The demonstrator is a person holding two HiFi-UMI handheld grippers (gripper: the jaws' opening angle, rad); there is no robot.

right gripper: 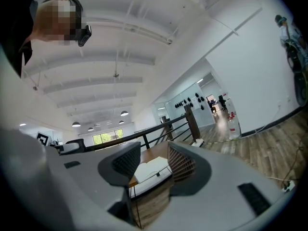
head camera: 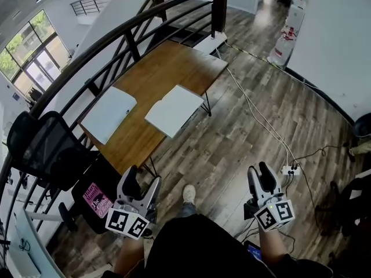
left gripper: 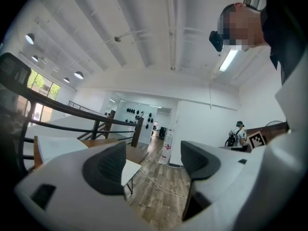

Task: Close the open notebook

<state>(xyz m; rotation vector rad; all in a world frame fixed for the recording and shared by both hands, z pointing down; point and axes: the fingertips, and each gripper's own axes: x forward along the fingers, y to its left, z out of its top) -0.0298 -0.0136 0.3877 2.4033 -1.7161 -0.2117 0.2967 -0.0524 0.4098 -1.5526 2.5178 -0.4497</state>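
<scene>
A white open notebook (head camera: 174,109) lies flat at the near right edge of the wooden table (head camera: 168,68), well ahead of both grippers. My left gripper (head camera: 142,185) is held low in front of my body, open, with nothing between its jaws. My right gripper (head camera: 262,175) hangs over the floor to the right, jaws partly apart and empty. In the right gripper view the notebook (right gripper: 151,169) shows far off between the jaws of the right gripper (right gripper: 153,160). In the left gripper view the left gripper (left gripper: 154,160) points past the table's corner, where the notebook's edge (left gripper: 131,170) shows.
A second flat white thing (head camera: 108,114) lies on the table's left part. A dark railing (head camera: 116,39) runs behind the table. A black office chair (head camera: 43,146) stands at the left. A cable (head camera: 261,117) and a power strip (head camera: 290,169) lie on the wood floor.
</scene>
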